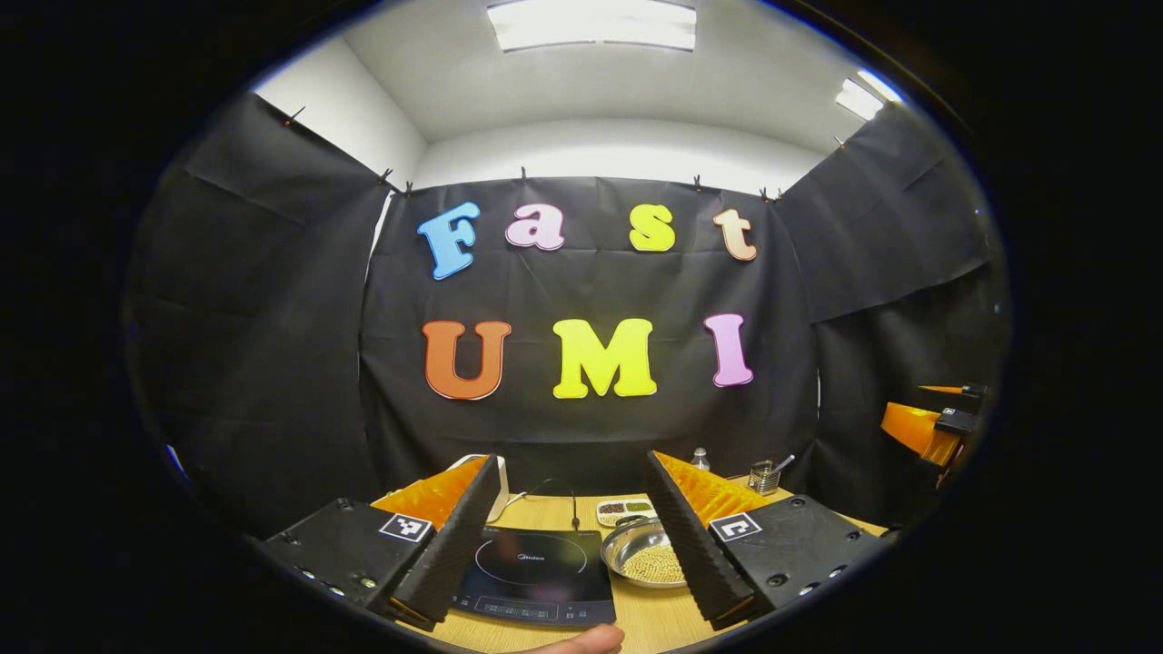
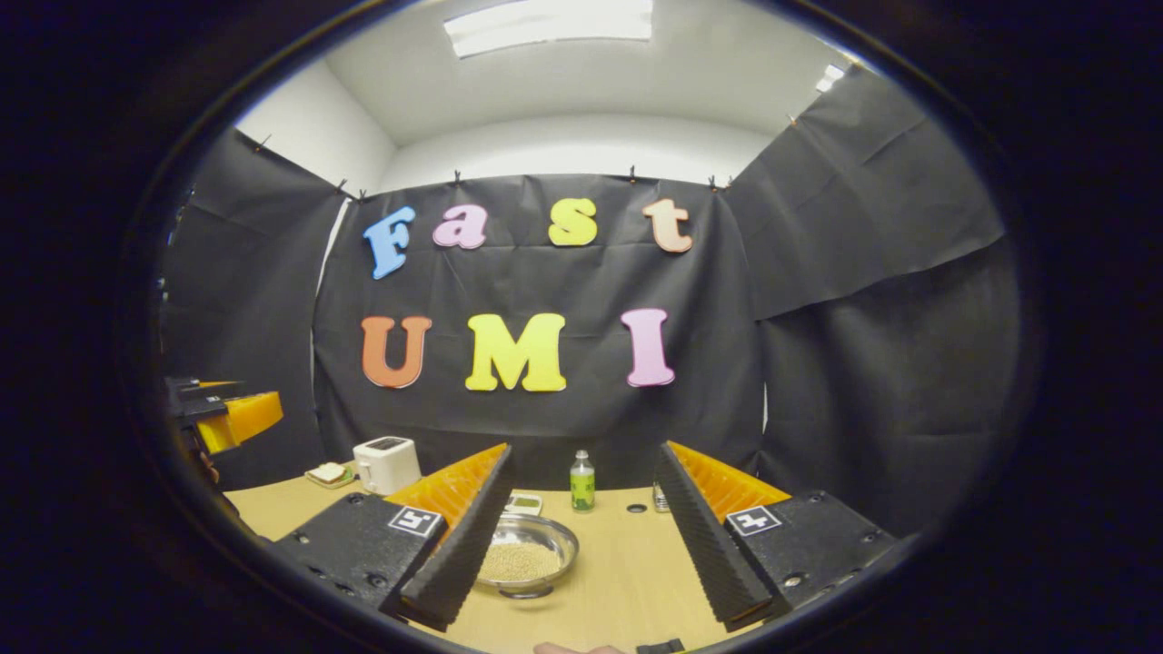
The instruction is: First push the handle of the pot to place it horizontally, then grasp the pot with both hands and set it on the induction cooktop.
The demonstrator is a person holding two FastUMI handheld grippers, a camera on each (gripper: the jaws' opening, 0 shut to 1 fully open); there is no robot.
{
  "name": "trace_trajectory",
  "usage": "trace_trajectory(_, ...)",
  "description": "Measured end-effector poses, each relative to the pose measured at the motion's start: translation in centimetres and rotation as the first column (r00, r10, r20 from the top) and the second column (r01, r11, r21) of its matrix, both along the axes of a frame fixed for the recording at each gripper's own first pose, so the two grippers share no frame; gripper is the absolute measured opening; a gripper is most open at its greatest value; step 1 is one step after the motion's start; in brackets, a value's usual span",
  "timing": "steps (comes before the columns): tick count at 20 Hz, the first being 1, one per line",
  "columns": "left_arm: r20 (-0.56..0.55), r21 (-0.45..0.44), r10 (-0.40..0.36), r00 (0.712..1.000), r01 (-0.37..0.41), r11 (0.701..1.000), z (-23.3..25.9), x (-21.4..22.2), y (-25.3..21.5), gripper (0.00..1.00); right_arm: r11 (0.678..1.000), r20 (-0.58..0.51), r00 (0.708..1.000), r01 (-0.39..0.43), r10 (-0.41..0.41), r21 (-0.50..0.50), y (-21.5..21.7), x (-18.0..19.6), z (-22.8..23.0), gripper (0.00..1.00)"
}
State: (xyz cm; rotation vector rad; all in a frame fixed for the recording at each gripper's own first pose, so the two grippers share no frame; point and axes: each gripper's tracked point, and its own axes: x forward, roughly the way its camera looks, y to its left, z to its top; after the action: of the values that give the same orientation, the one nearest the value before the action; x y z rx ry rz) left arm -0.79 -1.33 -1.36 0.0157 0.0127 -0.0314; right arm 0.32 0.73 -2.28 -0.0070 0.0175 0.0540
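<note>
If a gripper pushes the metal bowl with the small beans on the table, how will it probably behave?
The bowl looks like thin, shiny metal, so it would probably slide easily on the smooth table. It is wide and shallow, so tipping seems unlikely. The loose beans may shift or spill if it is pushed sharply.

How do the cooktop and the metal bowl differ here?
The cooktop is dark, flat and square-edged; the bowl is shiny, round and rimmed. The cooktop's top is bare; the bowl holds small pale grains. Both sit side by side on the wooden table.
</note>
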Motion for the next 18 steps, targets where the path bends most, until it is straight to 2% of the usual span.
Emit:
trace_trajectory(3, -0.008, 0.006, -0.007, 1.000, 0.007, 1.000, -0.4, 0.2, -0.2, 0.95, 0.999, -0.014, 0.999, -0.046, 0.046, 0.004, 1.0, 0.3, -0.7, 0.98)
trace_trajectory(4, -0.010, 0.006, -0.008, 1.000, 0.008, 1.000, -0.4, 0.2, -0.3, 0.95, 0.998, -0.021, 0.998, -0.060, 0.060, 0.001, 1.3, 0.4, -1.2, 0.92)
trace_trajectory(6, -0.012, 0.003, -0.013, 1.000, 0.013, 1.000, -0.6, 0.3, -0.4, 0.95, 0.995, -0.037, 0.995, -0.097, 0.096, -0.005, 2.3, 0.6, -1.9, 0.89)
trace_trajectory(7, -0.013, 0.004, -0.014, 1.000, 0.014, 1.000, -0.7, 0.2, -0.4, 0.95, 0.994, -0.046, 0.993, -0.112, 0.111, -0.009, 2.8, 0.6, -2.3, 0.82)
trace_trajectory(8, -0.014, 0.005, -0.014, 1.000, 0.014, 1.000, -0.8, 0.2, -0.4, 0.95, 0.993, -0.049, 0.992, -0.117, 0.116, -0.028, 3.1, 0.9, -2.6, 0.75)
trace_trajectory(9, -0.016, 0.008, -0.014, 1.000, 0.014, 1.000, -0.9, 0.2, -0.3, 0.95, 0.993, -0.055, 0.994, -0.102, 0.099, -0.057, 2.9, 1.2, -3.0, 0.76)
trace_trajectory(11, -0.020, 0.008, -0.015, 1.000, 0.015, 1.000, -1.1, 0.3, -0.5, 0.95, 0.990, -0.062, 0.993, -0.105, 0.099, -0.097, 3.7, 1.5, -3.8, 0.67)
trace_trajectory(13, -0.023, 0.006, -0.018, 1.000, 0.018, 1.000, -1.3, 0.3, -0.5, 0.95, 0.987, -0.096, 0.987, -0.135, 0.127, -0.086, 5.2, 1.8, -5.1, 0.57)
trace_trajectory(16, -0.032, 0.006, -0.018, 0.999, 0.018, 1.000, -1.7, 0.4, -0.3, 0.95, 0.985, -0.164, 0.975, -0.162, 0.151, -0.058, 6.2, 2.8, -7.5, 0.20)
trace_trajectory(17, -0.033, 0.004, -0.015, 0.999, 0.015, 1.000, -1.7, 0.4, -0.1, 0.95, 0.985, -0.184, 0.971, -0.165, 0.152, -0.056, 6.3, 3.1, -8.3, 0.14)
trace_trajectory(18, -0.034, 0.000, -0.012, 0.999, 0.012, 1.000, -1.8, 0.5, 0.1, 0.95, 0.983, -0.200, 0.967, -0.172, 0.156, -0.061, 6.6, 3.4, -9.1, 0.04)
